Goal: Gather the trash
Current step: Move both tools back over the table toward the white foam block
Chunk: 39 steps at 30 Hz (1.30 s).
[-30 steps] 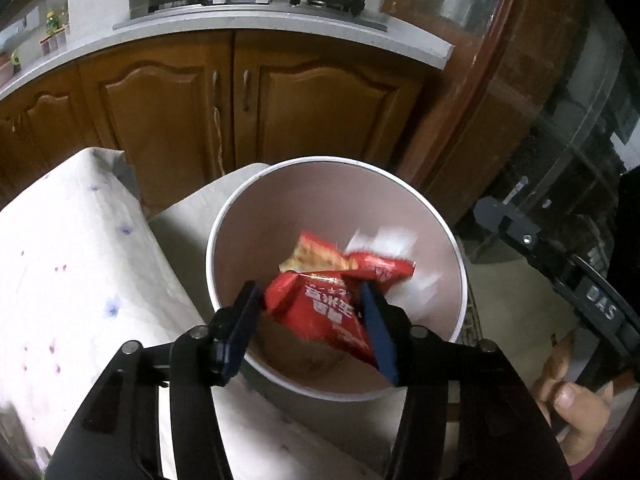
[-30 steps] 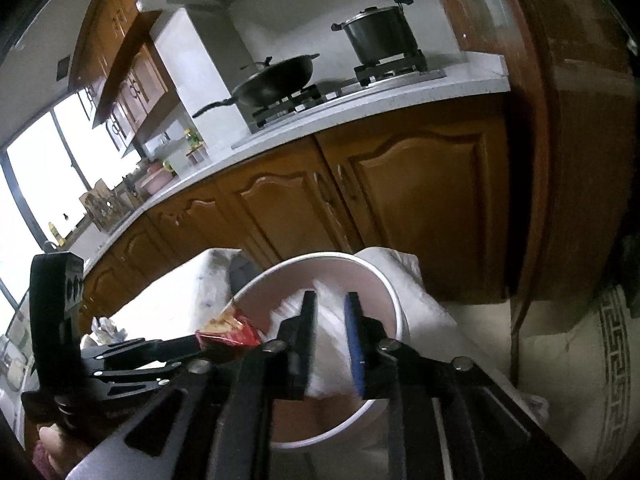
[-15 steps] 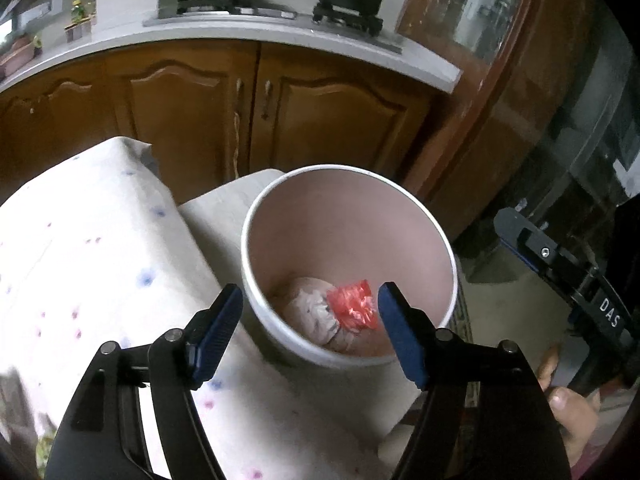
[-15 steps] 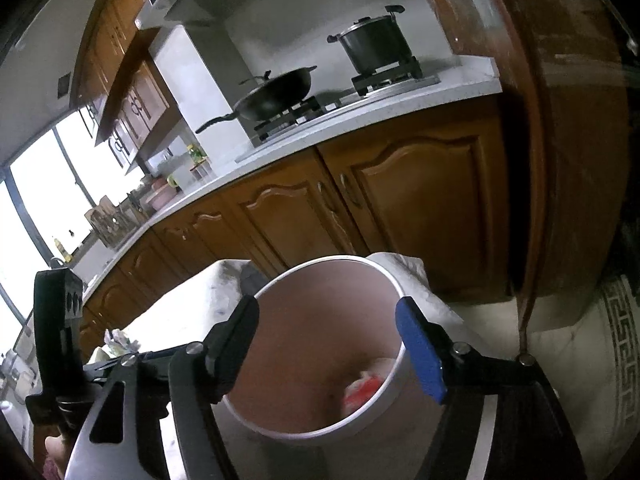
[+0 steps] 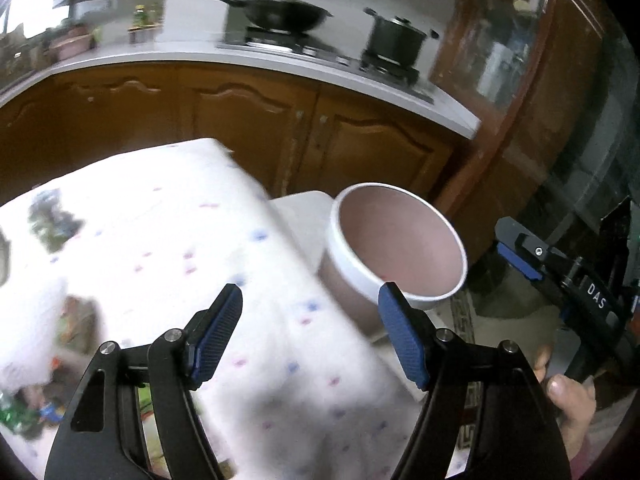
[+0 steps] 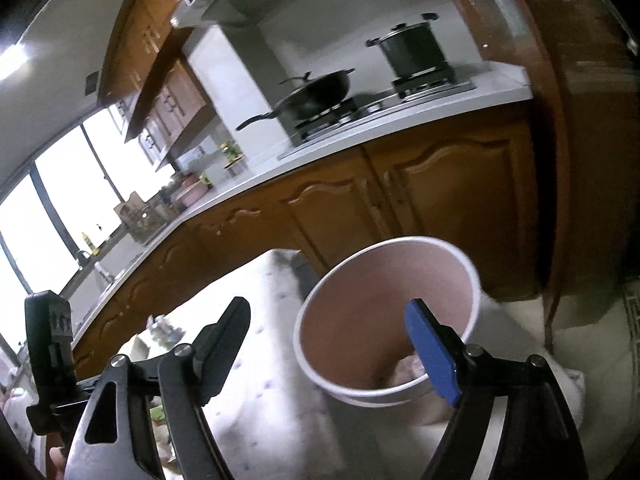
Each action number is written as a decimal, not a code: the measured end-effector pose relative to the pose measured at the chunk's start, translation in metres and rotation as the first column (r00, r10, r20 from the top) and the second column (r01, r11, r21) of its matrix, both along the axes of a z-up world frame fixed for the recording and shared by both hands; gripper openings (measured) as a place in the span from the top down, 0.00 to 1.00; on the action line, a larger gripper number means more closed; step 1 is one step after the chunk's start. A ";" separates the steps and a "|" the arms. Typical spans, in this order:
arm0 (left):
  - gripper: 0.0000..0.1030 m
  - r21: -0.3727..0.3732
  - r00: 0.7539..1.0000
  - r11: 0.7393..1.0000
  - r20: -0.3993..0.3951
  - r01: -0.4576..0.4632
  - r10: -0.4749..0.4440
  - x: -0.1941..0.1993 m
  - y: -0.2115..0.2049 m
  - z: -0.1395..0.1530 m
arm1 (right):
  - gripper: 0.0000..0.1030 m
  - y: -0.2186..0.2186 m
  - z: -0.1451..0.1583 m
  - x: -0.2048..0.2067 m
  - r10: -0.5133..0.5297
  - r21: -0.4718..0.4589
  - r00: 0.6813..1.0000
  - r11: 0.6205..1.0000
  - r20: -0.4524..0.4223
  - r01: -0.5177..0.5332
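A white-rimmed bin (image 5: pixel 352 268) with a pink inside stands on a low cloth-covered seat by the table's corner. My left gripper (image 5: pixel 310 314) hangs open and empty over the dotted white tablecloth (image 5: pixel 180 240), with the bin just beyond its right finger. Blurred wrappers (image 5: pixel 76 324) and a green scrap (image 5: pixel 16 412) lie on the table to the left. My right gripper (image 6: pixel 328 324) points at the bin (image 6: pixel 400 241); its jaws are opening with nothing between them. Pale crumpled trash (image 6: pixel 408 366) shows at the bin's bottom.
Brown cabinets (image 5: pixel 248 128) run behind under a counter with a wok (image 5: pixel 280 10) and a pot (image 5: pixel 394 42). A tall dark wooden cupboard (image 5: pixel 520 80) stands right. A hand (image 5: pixel 568 396) holds the other gripper low right, above a patterned rug (image 5: pixel 466 320).
The left gripper let a red snack wrapper fall into the bin, the right let go of white paper. Both jaws opened wide. The left gripper drew back and swung left over the table.
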<state>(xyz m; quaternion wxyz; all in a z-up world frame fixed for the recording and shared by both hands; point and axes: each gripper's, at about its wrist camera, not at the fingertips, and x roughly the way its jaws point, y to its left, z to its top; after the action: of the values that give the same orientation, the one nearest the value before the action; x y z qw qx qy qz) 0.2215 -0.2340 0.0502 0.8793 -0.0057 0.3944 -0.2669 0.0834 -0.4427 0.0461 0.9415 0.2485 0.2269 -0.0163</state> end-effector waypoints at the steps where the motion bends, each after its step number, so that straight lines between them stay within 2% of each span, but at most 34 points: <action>1: 0.30 -0.002 1.000 1.000 0.007 -0.014 0.014 -0.003 0.008 0.001 | 0.20 0.007 0.001 0.001 0.014 0.002 1.000 1.000 0.001 -0.014; 11: 0.30 -0.047 0.989 0.988 0.016 -0.146 0.147 -0.021 0.098 0.006 | 0.17 0.077 0.008 0.015 0.150 -0.005 0.989 0.989 0.014 -0.150; 19: 0.29 -0.060 0.969 0.968 0.021 -0.245 0.246 -0.030 0.161 0.005 | 0.17 0.128 0.012 0.030 0.251 -0.024 0.968 0.968 0.012 -0.251; 29: 0.29 -0.058 0.932 0.931 0.016 -0.360 0.361 -0.024 0.223 0.002 | 0.17 0.186 0.012 0.059 0.372 -0.044 0.928 0.927 -0.008 -0.372; 33: 0.29 -0.066 0.923 0.921 -0.006 -0.385 0.385 -0.016 0.245 -0.001 | 0.17 0.201 0.013 0.068 0.404 -0.050 0.914 0.913 -0.017 -0.405; 39: 0.29 -0.040 0.901 0.900 -0.010 -0.434 0.434 0.001 0.275 -0.004 | 0.17 0.218 0.017 0.086 0.446 -0.066 0.894 0.892 -0.029 -0.447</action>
<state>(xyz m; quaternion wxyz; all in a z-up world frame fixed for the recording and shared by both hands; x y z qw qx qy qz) 0.2222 0.0409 0.0459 0.9163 -0.1116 0.3778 -0.0723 0.1693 -0.2242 0.0633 0.9268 0.1562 0.2832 0.1908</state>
